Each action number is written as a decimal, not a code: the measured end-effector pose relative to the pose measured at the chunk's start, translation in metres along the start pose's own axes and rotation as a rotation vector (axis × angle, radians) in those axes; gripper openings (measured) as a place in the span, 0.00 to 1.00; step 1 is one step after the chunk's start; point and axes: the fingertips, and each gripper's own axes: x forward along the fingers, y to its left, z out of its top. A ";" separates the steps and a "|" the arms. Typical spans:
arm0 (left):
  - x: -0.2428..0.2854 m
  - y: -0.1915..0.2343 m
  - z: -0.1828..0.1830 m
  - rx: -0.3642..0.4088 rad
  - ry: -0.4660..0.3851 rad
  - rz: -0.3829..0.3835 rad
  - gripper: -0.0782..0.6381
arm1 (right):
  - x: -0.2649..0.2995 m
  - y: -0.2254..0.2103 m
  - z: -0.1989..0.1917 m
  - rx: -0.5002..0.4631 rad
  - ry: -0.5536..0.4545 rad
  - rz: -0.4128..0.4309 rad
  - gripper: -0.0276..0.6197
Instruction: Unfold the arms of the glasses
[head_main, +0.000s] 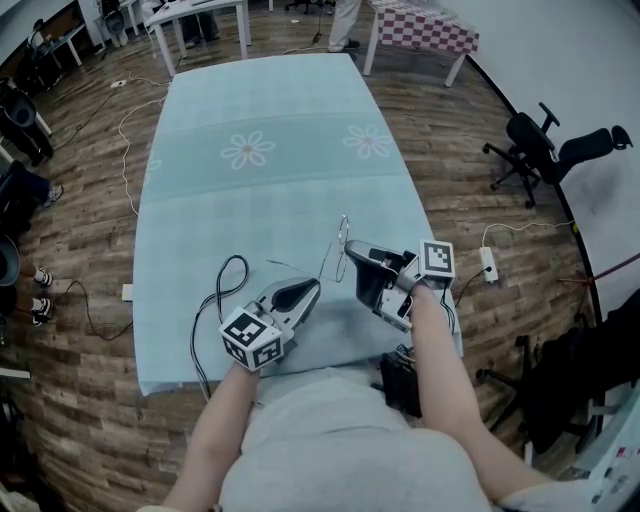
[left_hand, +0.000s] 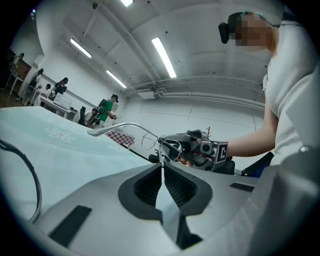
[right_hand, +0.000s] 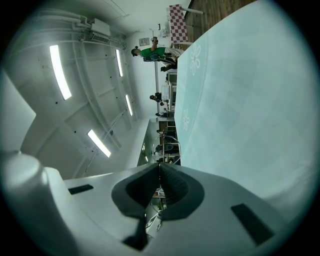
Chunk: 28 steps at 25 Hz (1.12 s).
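Thin wire-framed glasses (head_main: 341, 240) hang in the air between my two grippers, over the near part of the table. My left gripper (head_main: 316, 284) is shut on the end of one thin arm, which shows pinched at the jaw tips (left_hand: 161, 164) in the left gripper view. From there the arm runs up to the lens rims (left_hand: 150, 141). The other arm (left_hand: 107, 128) sticks out to the left, unfolded. My right gripper (head_main: 350, 250), also seen as (left_hand: 176, 150), is shut on the frame by a lens. In the right gripper view (right_hand: 159, 167) a bit of wire rim (right_hand: 166, 146) shows past the tips.
A pale blue cloth with flower prints (head_main: 270, 110) covers the long table. A black cable (head_main: 225, 285) loops on it near the left gripper. A checked table (head_main: 425, 30) stands at the far end, a black office chair (head_main: 545, 150) to the right. People are in the room's far side.
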 end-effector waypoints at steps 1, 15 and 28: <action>0.000 0.001 0.000 0.006 0.000 0.004 0.14 | -0.001 0.000 0.000 0.000 0.000 -0.002 0.06; -0.019 0.023 0.004 0.104 -0.002 0.091 0.14 | -0.001 -0.005 -0.005 0.006 0.029 0.001 0.06; -0.030 0.032 0.015 0.213 0.007 0.094 0.14 | -0.010 -0.007 -0.009 0.074 0.078 0.099 0.06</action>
